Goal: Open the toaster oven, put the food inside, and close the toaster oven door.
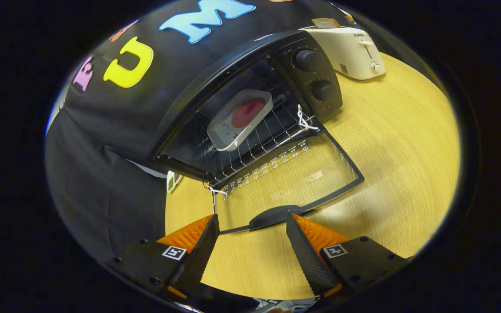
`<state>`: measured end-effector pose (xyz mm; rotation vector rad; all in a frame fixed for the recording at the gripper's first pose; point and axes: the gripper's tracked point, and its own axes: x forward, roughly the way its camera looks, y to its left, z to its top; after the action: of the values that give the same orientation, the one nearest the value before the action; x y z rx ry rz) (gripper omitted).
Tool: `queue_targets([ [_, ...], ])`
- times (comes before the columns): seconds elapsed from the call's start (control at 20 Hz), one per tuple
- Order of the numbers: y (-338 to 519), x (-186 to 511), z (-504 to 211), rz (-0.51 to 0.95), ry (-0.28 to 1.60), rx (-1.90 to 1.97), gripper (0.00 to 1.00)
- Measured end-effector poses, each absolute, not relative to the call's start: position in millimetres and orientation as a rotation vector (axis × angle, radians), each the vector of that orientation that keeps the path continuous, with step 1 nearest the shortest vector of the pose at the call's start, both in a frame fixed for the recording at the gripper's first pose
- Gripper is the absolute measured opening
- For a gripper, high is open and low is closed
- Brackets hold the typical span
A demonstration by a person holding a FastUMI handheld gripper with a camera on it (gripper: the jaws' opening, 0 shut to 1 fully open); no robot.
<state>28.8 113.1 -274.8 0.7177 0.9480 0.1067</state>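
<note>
The food, a pale tray (238, 120) with a red piece on it, is seen resting on the wire rack (259, 139) inside the toaster oven (250, 104), so only the closing is judged to be left. The glass door (302, 174) is folded down flat toward the table, and its handle (275, 216) lies just ahead of the gripper (252, 228), between the two fingertips but not touched by either. The jaws are spread wide and nothing is held.

If the handle is caught off-centre or only grazed, the door could slip from the fingers and drop back onto the table. If it is pushed up too hard, the light oven could be shoved backward into the cloth wall, or the tray jolted on the rack. White string is tied at the rack's corners and could snag.

The surface is a yellow wood-grain table (407, 165). A cream pop-up toaster (350, 52) stands beyond the oven, just beside it. The black cloth wall closes the booth behind.
</note>
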Motion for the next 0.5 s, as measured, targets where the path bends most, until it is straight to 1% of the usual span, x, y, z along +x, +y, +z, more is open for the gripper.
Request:
queue_targets([
  [0.25,110.7,7.2,-301.0,0.062,1.038,0.554,0.98],
  [0.5,106.8,0.0,-324.3,0.035,1.109,0.397,0.98],
])
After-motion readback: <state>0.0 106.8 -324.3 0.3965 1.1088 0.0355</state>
